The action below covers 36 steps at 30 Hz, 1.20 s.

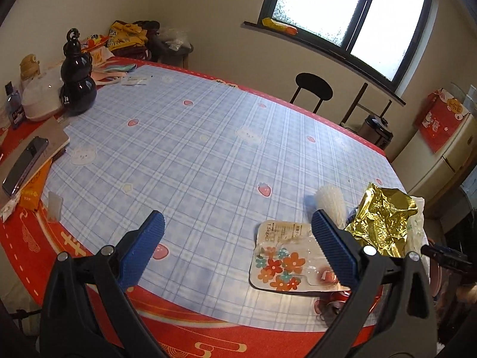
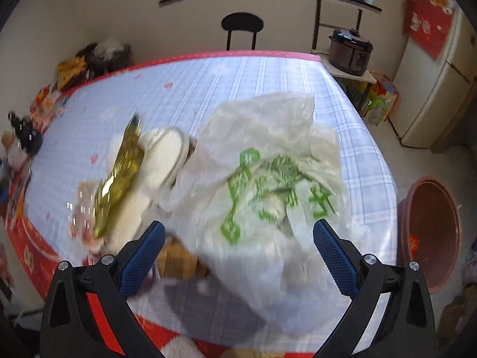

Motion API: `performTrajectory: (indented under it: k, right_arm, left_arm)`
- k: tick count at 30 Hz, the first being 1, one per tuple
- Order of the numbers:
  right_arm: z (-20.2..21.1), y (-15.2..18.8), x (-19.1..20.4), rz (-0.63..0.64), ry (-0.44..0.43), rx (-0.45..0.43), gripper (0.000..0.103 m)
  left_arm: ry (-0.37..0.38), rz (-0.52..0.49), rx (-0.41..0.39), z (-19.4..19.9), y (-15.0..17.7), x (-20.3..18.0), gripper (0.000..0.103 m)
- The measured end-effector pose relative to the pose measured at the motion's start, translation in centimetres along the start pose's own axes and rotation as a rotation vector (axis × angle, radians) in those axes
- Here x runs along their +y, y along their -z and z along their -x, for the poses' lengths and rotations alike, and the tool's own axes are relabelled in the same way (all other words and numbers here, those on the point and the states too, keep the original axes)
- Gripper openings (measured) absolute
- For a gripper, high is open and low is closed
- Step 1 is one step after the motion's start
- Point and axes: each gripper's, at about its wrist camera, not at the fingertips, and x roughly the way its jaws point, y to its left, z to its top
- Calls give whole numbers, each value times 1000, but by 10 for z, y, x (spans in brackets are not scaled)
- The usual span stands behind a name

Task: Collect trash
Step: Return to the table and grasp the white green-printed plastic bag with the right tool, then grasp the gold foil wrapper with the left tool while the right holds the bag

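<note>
Left tongs gape empty; flowered wrapper lies beside their right finger. Right tongs spread over the plastic bag on the desk.

A wide stretch of the checked tablecloth is left bare from its middle to the far edge. Its near right corner is crowded by a gold foil wrapper, a flowered packet and a white plastic bag. Its left edge is blocked by a black gourd bottle and a phone.
</note>
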Motion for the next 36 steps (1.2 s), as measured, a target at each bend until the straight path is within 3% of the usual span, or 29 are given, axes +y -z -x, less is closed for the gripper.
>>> performTrajectory:
  k: [6,10,17,23,28,31,36]
  right_arm:
    - [-25,-21,-41,-240,-22,-74,98]
    - [-64,-6,-58,-314,9,43,98]
    - [-77,8,-55,-336,-46,67,97]
    - [-74,11,-61,-379,-158,88,69]
    - [-63,9,-51,-391,-198,97,35]
    - [-51,7,-39,-375,-205,81,25]
    - [-20,0,-35,-372,-226,-5,22]
  left_arm:
    - [-13,-10,9,-6,0,6,97]
    - [-12,-7,14,-7,1,7,97]
    - [-12,-25,46,-12,12,-1,97]
    - [8,-42,61,-15,17,-11,97]
    - [20,-44,66,-16,18,-14,97]
    - [28,-49,75,-18,20,-17,97]
    - [43,-61,77,-16,23,-22,97]
